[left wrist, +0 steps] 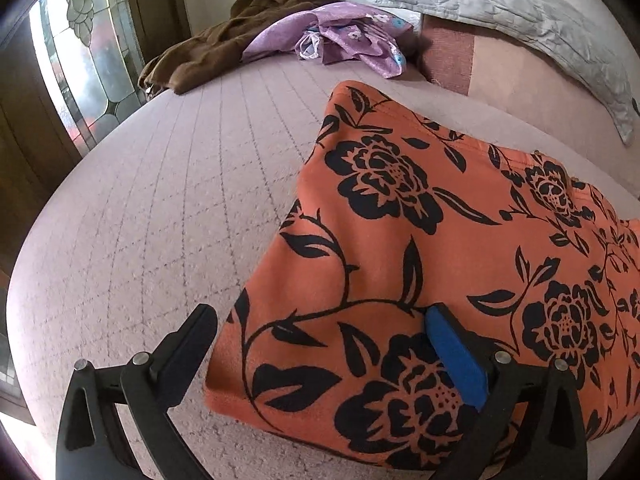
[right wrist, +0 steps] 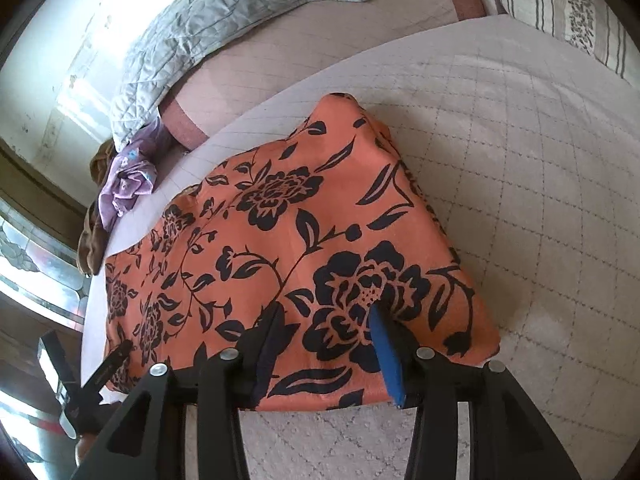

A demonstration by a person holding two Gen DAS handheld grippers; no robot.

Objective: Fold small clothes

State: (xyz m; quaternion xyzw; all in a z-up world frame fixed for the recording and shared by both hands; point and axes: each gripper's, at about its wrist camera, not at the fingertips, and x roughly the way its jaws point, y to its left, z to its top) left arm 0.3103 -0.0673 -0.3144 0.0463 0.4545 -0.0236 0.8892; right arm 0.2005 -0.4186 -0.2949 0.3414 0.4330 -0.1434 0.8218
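Bed (left wrist: 132, 216): covered by a pale pink quilted spread with a stitched grid, filling most of both views.

Grey quilted blanket (left wrist: 512, 12): lies crumpled along the far side of the bed, against the wall.

Orange garment (left wrist: 420, 240): a cloth with black floral print, lying flat on the bedspread in a roughly rectangular folded shape. In the right wrist view its near edge (right wrist: 320, 396) runs just in front of the gripper fingers, and its far corner is slightly humped.

Brown garment (left wrist: 224, 48): heaped at the far edge of the bed beside a stained-glass window (left wrist: 80, 60).

Purple floral garment (left wrist: 340, 36): bunched next to the brown one, well apart from the orange cloth.

Striped pillow (right wrist: 568, 12): at the upper right in the right wrist view.

Left gripper (left wrist: 316, 328): jaws spread wide. One finger stands over the bare bedspread, the blue-padded finger (left wrist: 456, 356) over the orange cloth, with the cloth's left edge between them. Nothing is clamped.

Right gripper (right wrist: 324, 320): jaws partly apart, both fingers resting over the near edge of the orange garment. Whether the pads pinch the fabric cannot be determined.
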